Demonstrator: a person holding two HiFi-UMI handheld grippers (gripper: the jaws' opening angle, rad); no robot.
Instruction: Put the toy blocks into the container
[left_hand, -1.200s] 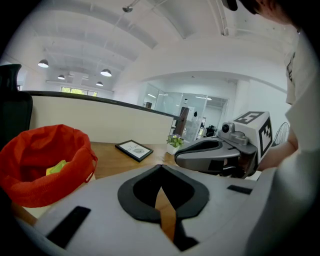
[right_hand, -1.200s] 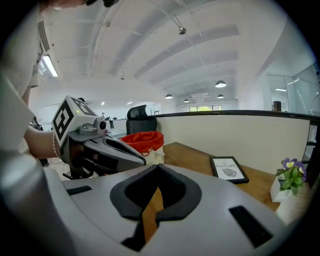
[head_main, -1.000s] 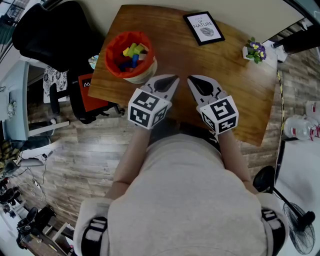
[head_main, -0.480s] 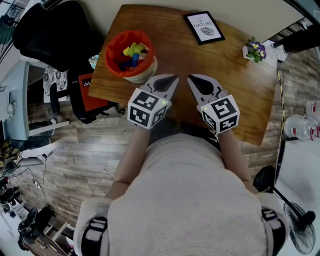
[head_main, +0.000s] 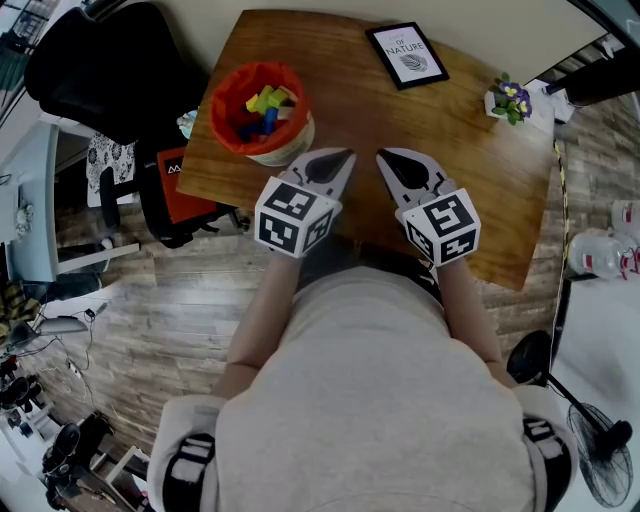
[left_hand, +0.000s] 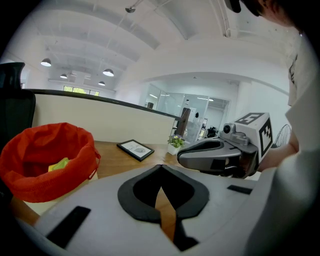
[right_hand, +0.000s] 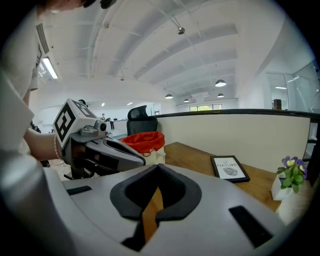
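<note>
The container (head_main: 222, 105), a pale tub with a red liner, stands at the wooden table's far left corner and holds several coloured toy blocks (head_main: 264, 105). No loose block shows on the table. My left gripper (head_main: 345, 158) and right gripper (head_main: 385, 157) hover side by side over the near table edge, both shut and empty. In the left gripper view the container (left_hand: 45, 155) is on the left with a yellow-green block (left_hand: 59, 164) inside, and the jaws of the left gripper (left_hand: 161, 167) meet at the tip. The right gripper (right_hand: 158, 167) is equally shut, with the container (right_hand: 144, 142) far ahead.
A framed picture (head_main: 406, 55) lies at the table's back middle, and a small potted flower (head_main: 511, 102) sits at the back right. A black office chair (head_main: 110, 60) stands left of the table. The table's near edge (head_main: 500, 280) is just under my grippers.
</note>
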